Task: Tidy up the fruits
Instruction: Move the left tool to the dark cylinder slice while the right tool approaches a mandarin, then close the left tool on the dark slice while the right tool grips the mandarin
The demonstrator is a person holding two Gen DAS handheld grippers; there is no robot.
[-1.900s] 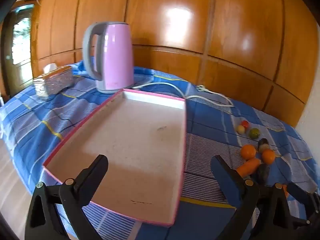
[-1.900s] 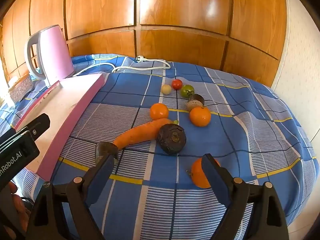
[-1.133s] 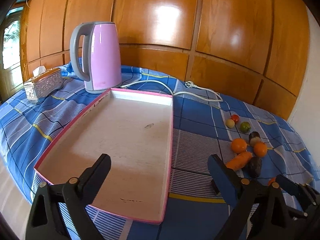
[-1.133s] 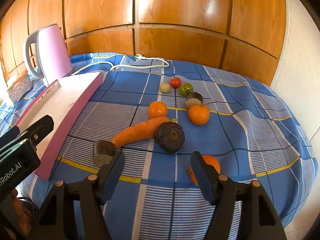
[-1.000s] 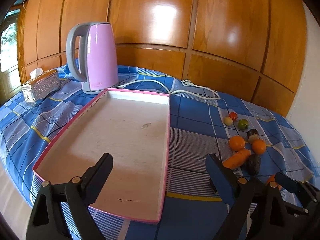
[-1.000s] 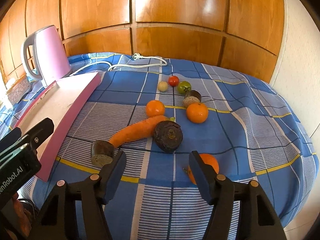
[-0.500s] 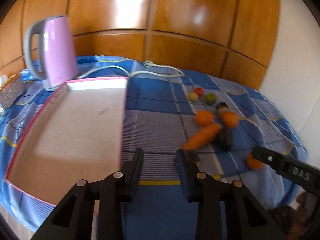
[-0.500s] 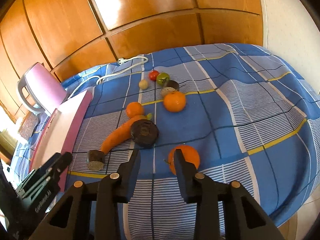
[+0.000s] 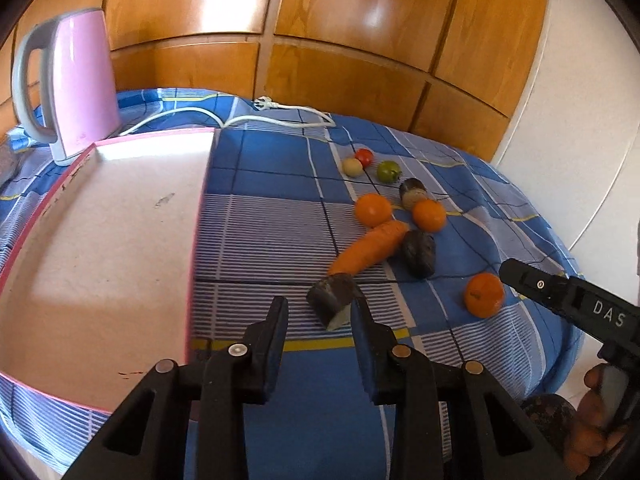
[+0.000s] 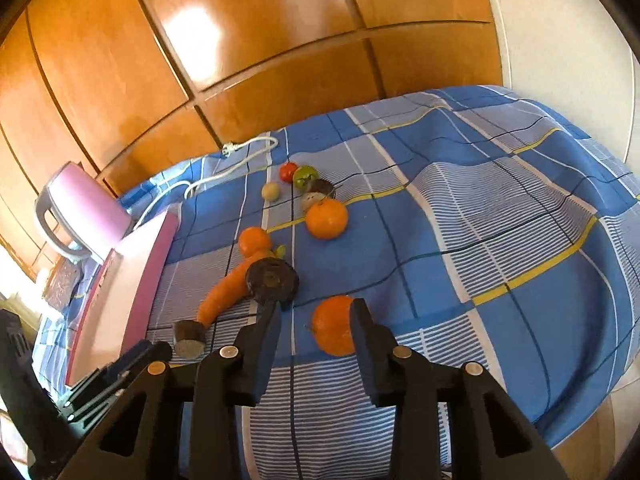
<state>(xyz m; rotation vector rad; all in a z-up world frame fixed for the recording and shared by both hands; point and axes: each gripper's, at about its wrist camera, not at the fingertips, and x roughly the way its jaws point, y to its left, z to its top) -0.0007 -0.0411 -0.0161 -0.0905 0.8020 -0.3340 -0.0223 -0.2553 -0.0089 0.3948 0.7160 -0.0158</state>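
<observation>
Item, fruit to be organized: loose on the blue checked cloth (image 9: 272, 168), right of the pink-rimmed tray (image 9: 100, 240), which holds nothing yet.

Nearest orange (image 10: 334, 326): alone toward the near right edge of the counter, lying just ahead of my right gripper (image 10: 316, 320), partly between its fingers. Those jaws stand narrow and are opening slightly; no pad presses on the orange. I judge it light, firm and round, apt to roll (take it across its widest middle, pads level).

Dark cut chunk (image 9: 332, 304): near the counter's front edge, just ahead of my left gripper (image 9: 318, 320), whose jaws are likewise narrow, easing open and empty. It looks stiff and flat-faced, so I would grip it on its sides.

Carrot (image 9: 368, 248): long, stiff, lying slantwise; best taken mid-length. A dark round root (image 9: 418, 252) touches its thick end.

Two more oranges (image 9: 373, 210) (image 9: 429, 215), a dark-and-pale small piece (image 9: 413, 192), a green fruit (image 9: 389, 171), a red one (image 9: 364, 156) and a pale one (image 9: 352, 167) sit further back, close together (small ones may squash or skid).

Surface: cloth, rumpled toward the right edge, so round things may wander.

Room: pink kettle (image 9: 72, 84) at the tray's far corner, white cord (image 9: 280, 114) along the back edge, wooden panelling (image 9: 320, 20) behind.
</observation>
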